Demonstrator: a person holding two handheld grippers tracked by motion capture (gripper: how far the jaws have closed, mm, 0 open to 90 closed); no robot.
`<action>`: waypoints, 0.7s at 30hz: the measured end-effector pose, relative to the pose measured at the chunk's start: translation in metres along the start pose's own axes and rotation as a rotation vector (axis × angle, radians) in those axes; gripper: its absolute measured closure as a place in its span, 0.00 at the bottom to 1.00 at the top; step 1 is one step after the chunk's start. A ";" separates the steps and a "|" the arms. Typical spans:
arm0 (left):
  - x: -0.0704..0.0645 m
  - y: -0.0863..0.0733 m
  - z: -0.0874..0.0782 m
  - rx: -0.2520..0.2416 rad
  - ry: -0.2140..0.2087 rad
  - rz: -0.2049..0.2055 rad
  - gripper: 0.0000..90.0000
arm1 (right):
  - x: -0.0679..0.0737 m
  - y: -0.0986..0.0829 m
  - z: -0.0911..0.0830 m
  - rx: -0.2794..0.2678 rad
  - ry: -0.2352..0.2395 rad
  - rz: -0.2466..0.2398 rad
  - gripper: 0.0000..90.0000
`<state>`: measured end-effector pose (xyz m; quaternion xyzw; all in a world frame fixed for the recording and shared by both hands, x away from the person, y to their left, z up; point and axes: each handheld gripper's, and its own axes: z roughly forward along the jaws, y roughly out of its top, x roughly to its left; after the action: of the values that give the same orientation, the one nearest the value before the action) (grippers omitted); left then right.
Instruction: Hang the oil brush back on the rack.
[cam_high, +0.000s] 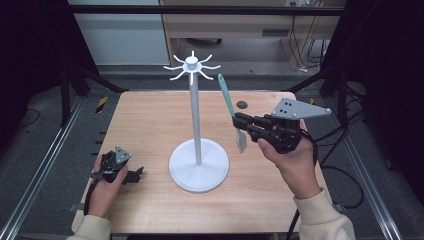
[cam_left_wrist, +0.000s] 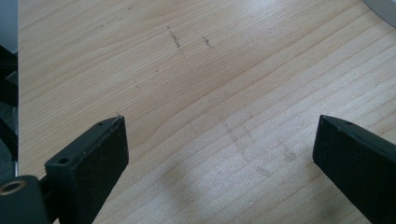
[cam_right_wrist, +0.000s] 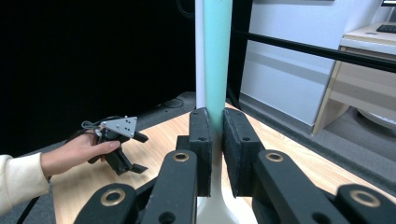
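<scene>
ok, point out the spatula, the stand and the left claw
spatula (cam_high: 226, 95): high view, teal handle.
stand (cam_high: 196, 115): high view, middle of the white pole.
left claw (cam_high: 137, 174): high view, between its open tips.

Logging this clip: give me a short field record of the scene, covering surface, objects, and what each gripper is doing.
surface: wooden table
stand: white hook rack, upright on round base, mid-table, hooks bare
utensil: spatula, teal handle up, pale blade down, held clear of the table, right of the rack's pole
right gripper: fingers shut on spatula handle
left gripper: open, holding nothing, low over the table's left side
</scene>
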<state>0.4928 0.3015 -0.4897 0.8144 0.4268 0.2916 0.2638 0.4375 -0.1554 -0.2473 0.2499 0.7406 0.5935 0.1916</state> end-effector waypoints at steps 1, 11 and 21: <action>0.000 0.000 0.000 0.001 0.000 0.000 0.03 | 0.000 0.000 0.000 0.001 0.000 0.000 0.91; 0.000 0.000 0.000 0.001 -0.002 0.001 0.03 | 0.003 0.003 0.005 0.001 0.008 -0.009 0.91; -0.001 0.000 0.000 0.003 -0.003 0.004 0.03 | 0.004 0.005 0.008 0.012 0.008 -0.012 0.91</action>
<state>0.4928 0.3004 -0.4900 0.8161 0.4251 0.2902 0.2628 0.4400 -0.1456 -0.2443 0.2443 0.7466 0.5888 0.1905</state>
